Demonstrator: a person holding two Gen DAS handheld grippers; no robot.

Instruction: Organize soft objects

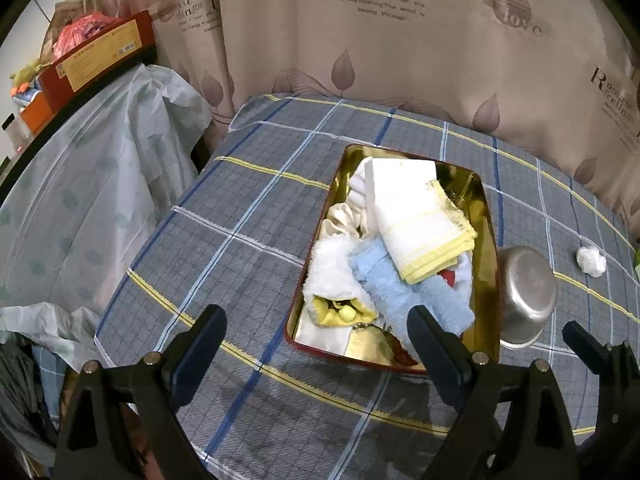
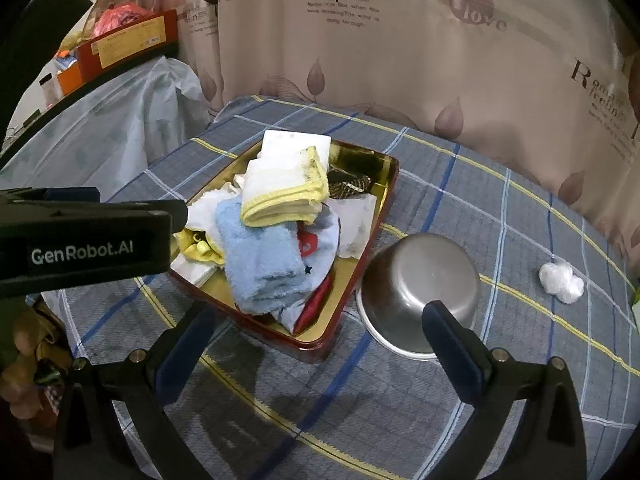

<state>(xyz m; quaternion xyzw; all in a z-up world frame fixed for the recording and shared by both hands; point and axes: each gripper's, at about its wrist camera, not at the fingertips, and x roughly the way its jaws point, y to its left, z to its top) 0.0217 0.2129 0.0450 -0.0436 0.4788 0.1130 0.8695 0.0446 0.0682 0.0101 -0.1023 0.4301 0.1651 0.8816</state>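
A gold tin tray with a red rim [image 1: 486, 216] [image 2: 384, 188] sits on the plaid table and holds a pile of soft cloths. A folded white towel with yellow edging [image 1: 424, 220] [image 2: 280, 188] lies on top. A light blue towel [image 1: 400, 284] [image 2: 260, 264] lies under it, beside a fluffy white cloth [image 1: 332, 268]. A white crumpled wad [image 1: 591, 262] [image 2: 560, 276] lies alone on the table, right of the tray. My left gripper [image 1: 320, 332] is open and empty, short of the tray's near edge. My right gripper [image 2: 320, 328] is open and empty, near the tray's near corner.
An upturned steel bowl [image 1: 524, 292] [image 2: 420, 276] rests against the tray's right side. The left gripper's body [image 2: 88, 236] fills the left of the right wrist view. A curtain [image 1: 400, 40] hangs behind the table. A plastic-covered shelf with boxes [image 1: 96, 56] stands at left.
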